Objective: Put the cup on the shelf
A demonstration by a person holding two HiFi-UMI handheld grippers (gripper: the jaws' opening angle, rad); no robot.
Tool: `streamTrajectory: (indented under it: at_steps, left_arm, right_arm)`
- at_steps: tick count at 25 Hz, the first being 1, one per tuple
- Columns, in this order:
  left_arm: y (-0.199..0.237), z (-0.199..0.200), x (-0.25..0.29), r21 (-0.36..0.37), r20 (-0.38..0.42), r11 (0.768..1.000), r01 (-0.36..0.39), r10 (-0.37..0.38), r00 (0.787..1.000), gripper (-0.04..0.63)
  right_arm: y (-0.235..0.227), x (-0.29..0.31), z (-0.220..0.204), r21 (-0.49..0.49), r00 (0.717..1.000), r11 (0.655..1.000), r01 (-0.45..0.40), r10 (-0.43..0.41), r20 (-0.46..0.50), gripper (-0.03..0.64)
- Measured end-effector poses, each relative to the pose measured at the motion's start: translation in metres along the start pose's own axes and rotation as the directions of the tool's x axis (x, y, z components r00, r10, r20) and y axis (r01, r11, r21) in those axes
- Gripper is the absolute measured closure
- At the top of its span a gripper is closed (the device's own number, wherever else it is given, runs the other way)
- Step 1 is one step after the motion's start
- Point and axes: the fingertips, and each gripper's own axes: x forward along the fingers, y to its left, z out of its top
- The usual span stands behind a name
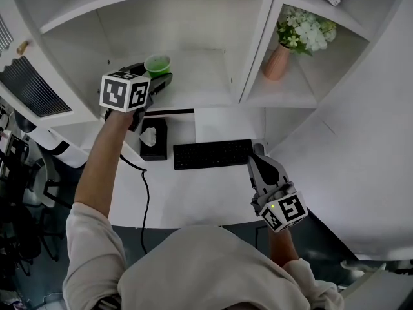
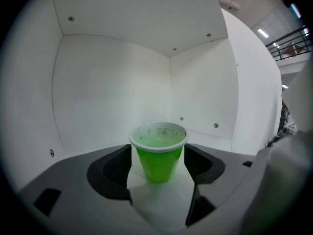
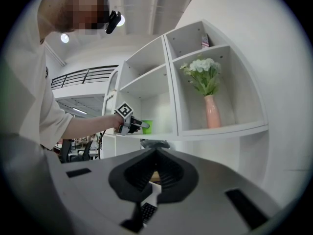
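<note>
Right claw (image 1: 258, 152): nearest to us, held low over the front right of the surface (image 1: 193, 196); its jaws are closed together with nothing between them.
Surface: white; we see bare room along its front edge, on our side of the keyboard.
Keyboard (image 1: 213, 154): black, lying square to the shelf's foot; the right claw's tip is just at its right end.
Tissue box (image 1: 153, 139): dark, just left of the keyboard and under the shelf's front edge; a black cable (image 1: 145, 192) runs from beside it to the surface's near edge.
Left claw (image 1: 157, 79): reaching into the left compartment at arm's length; its jaws stand wide apart, one on each side of the cup; we see a slim gap beside the cup's body on both sides, so the pads do not press it.
Cup (image 2: 157, 153): green with a pale rim, upright on the compartment floor, close to the front edge and toward its left.
Shelf (image 1: 200, 82): white; bare floor lies open behind the cup to the back corner and rightward to the divider (image 1: 255, 50).
Vase (image 1: 276, 62): pink, with pale flowers (image 1: 306, 30), in the next compartment beyond the divider, well apart from the cup.
</note>
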Motion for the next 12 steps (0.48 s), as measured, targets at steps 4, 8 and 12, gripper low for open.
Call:
streamTrajectory:
  at_steps: [4, 8, 12]
  left_arm:
    - [0.0006, 0.0002, -0.0009, -0.008, 0.007, 1.0, -0.001, 0.001, 1.0, 0.249]
    - [0.0019, 0.0012, -0.0037, -0.016, 0.025, 1.0, -0.009, 0.009, 1.0, 0.226]
    - [0.0028, 0.0037, -0.0093, -0.018, 0.038, 1.0, -0.013, 0.013, 0.999, 0.222]
  right_arm:
    - [0.0026, -0.0001, 0.0015, -0.003, 1.0, 1.0, -0.001, 0.001, 0.0, 0.612]
    - [0.0034, -0.0002, 0.0024, -0.008, 1.0, 1.0, 0.002, -0.002, 0.0, 0.612]
    - [0.0063, 0.0008, 0.0044, -0.012, 1.0, 1.0, 0.0, 0.0, 0.003, 0.612]
